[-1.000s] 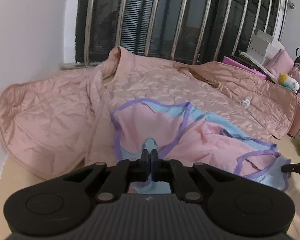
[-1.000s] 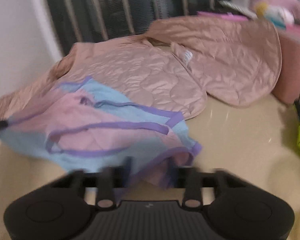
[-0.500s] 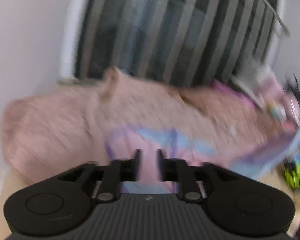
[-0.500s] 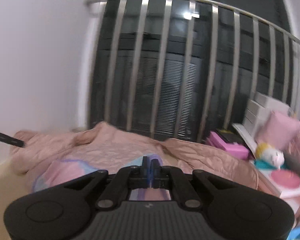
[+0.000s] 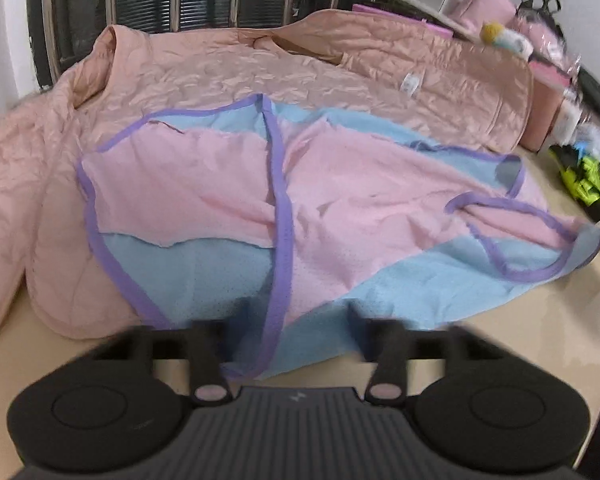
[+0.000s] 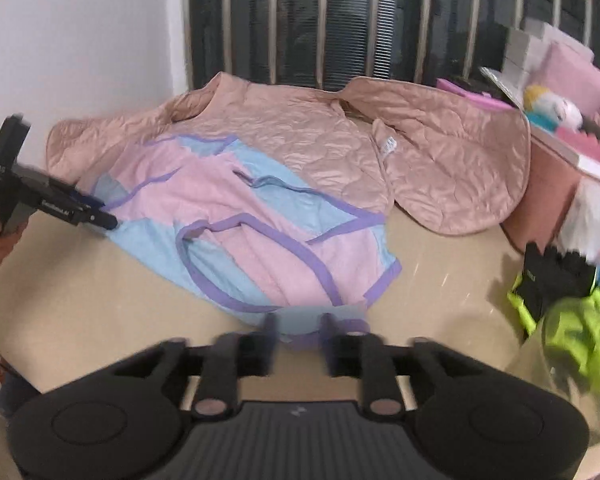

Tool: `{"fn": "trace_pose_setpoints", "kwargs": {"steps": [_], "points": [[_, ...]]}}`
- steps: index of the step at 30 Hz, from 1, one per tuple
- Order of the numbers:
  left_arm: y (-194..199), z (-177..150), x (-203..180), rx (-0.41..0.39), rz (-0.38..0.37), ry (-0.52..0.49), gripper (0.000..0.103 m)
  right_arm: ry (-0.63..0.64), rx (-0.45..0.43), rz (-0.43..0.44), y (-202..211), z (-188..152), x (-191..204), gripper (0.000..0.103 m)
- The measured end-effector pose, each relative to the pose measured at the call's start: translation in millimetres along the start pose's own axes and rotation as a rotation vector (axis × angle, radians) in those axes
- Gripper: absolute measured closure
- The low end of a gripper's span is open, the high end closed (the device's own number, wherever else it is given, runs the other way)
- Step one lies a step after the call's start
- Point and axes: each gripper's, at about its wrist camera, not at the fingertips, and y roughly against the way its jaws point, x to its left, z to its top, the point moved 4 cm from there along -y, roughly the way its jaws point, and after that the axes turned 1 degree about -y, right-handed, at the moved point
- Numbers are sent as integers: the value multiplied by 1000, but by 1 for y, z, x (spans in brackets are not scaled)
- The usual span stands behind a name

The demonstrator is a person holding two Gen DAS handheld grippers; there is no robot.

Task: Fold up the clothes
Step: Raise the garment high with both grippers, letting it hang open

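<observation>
A pink and light-blue mesh garment [image 5: 340, 200] with purple trim lies spread on the beige table [image 5: 520, 340], partly over a quilted pink jacket [image 5: 260, 68]. My left gripper [image 5: 296, 312] is at the garment's near hem. Its jaws show apart and blurred as they close, with the purple-edged hem between them. In the right wrist view the garment [image 6: 240, 208] lies in the middle and the left gripper [image 6: 100, 220], held by a hand, is at its left edge. My right gripper [image 6: 298, 328] is opening, with the garment's blue corner between its fingers.
The quilted jacket [image 6: 440, 148] runs back to the barred window [image 6: 340, 20]. A neon yellow-green item [image 6: 572, 320] lies at the right. Pink boxes and a plush toy [image 6: 552, 108] crowd the far right. A white wall stands at the left. Bare table [image 6: 100, 300] shows in front.
Both grippers were shut on the garment earlier and now show their jaws apart. The right gripper came down from facing the window. The garment now lies flatter and wider.
</observation>
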Motion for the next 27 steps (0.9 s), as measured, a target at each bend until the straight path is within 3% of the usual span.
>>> {"fn": "trace_pose_setpoints", "kwargs": {"steps": [7, 8, 9, 10, 12, 18, 22, 23, 26, 27], "points": [[15, 22, 8, -89, 32, 53, 101, -123, 33, -71, -37, -1, -12, 73], [23, 28, 11, -119, 44, 67, 101, -133, 40, -85, -44, -2, -13, 82], [30, 33, 14, -146, 53, 84, 101, -143, 47, -99, -50, -3, -13, 102], [36, 37, 18, -165, 56, 111, 101, -145, 38, -116, -52, -3, -13, 103], [48, 46, 23, -194, 65, 156, 101, -151, -17, -147, -44, 2, -9, 103], [103, 89, 11, -298, 128, 102, 101, -67, -244, -201, 15, 48, 1, 103], [135, 110, -1, -349, 152, 64, 101, -34, -327, -176, 46, 82, -4, 103], [140, 114, -5, -352, 165, 41, 101, -30, -321, -151, 49, 85, -6, 103], [142, 127, -12, -330, 190, -8, 101, -15, -200, 4, 34, 78, -1, 87], [140, 131, -13, -317, 190, -18, 101, 0, -166, 43, 24, 70, 7, 67]]}}
